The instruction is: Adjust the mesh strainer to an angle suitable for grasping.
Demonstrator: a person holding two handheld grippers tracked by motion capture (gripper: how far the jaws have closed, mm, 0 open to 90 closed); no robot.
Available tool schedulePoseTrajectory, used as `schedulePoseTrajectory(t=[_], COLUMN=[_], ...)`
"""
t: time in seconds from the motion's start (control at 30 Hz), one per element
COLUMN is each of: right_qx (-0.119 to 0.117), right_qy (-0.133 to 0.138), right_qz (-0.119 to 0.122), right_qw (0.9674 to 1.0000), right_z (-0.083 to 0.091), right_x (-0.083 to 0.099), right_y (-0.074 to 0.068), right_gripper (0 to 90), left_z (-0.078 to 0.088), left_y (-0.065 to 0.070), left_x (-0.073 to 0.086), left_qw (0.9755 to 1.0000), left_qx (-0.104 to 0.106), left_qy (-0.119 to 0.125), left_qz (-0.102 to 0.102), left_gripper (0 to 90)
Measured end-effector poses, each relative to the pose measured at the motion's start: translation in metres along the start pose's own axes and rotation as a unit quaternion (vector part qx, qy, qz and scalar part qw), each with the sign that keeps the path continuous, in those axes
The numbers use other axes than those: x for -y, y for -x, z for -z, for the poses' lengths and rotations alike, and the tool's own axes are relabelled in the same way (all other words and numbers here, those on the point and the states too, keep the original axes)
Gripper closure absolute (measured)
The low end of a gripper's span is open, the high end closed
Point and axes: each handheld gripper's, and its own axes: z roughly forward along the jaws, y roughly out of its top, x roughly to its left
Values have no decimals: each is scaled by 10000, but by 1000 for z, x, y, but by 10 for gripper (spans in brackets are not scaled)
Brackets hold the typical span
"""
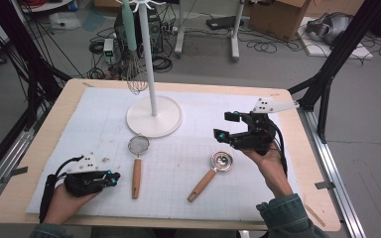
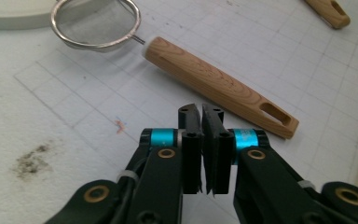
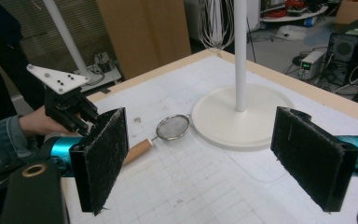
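Note:
A small mesh strainer (image 1: pixel 138 145) with a wooden handle lies on the white gridded mat (image 1: pixel 178 198), left of centre. Just to its left, low on the mat, is my left gripper (image 1: pixel 115 178), held in a hand. In the left gripper view its jaws (image 2: pixel 201 112) stand shut with nothing between them, and the strainer's handle (image 2: pixel 214 84) lies just beyond their tips. My right gripper (image 1: pixel 222 125) hovers above the mat's right side, open, jaws pointing left. Its wide-apart pads (image 3: pixel 105 158) hold nothing. A metal measuring cup (image 1: pixel 222 161) with a wooden handle lies below it.
A white pole stand with a round base (image 1: pixel 154 119) rises at the back centre of the mat, with a wire whisk (image 1: pixel 136 79) hanging from it. Beyond the table's far edge are cables, boxes and frame legs on the floor. A dirty smudge (image 2: pixel 30 161) marks the mat.

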Motion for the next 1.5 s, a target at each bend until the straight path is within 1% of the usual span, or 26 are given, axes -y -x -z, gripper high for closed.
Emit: schedulePoseTrajectory(t=[0.13, 0.33, 0.37, 0.5, 0.73, 0.9, 1.07, 1.3, 1.5], right_qx=[30, 100, 112, 158, 201, 212, 221, 248, 254], right_qy=[-33, -6, 2, 23, 69, 54, 63, 95, 67], right_qz=[-33, -86, -79, -103, -97, -90, -80, -89, -103], right_qw=[10000, 9999, 9999, 9998, 9997, 9997, 9997, 9996, 9996], right_z=[2, 8, 9, 13, 16, 17, 18, 21, 22], right_x=[6, 13, 14, 16, 16, 16, 17, 18, 19], right_y=[0, 2, 2, 3, 3, 3, 2, 2, 3], right_gripper=[176, 177, 177, 176, 176, 176, 176, 176, 177], left_z=[-3, -12, -13, -16, -23, -28, -32, -35, -36], left_y=[5, 14, 15, 17, 19, 20, 20, 20, 20], left_x=[2, 4, 5, 5, 3, 0, -3, -5, -6], left_qw=[9998, 9987, 9984, 9977, 9967, 9965, 9960, 9958, 9958], left_qx=[104, 370, 424, 534, 626, 666, 702, 736, 748], left_qy=[-118, -292, -300, -337, -415, -381, -412, -391, -382], left_qz=[-74, -206, -203, -250, -309, -324, -375, -371, -367], left_gripper=[895, 895, 895, 895, 895, 895, 895, 895, 895])
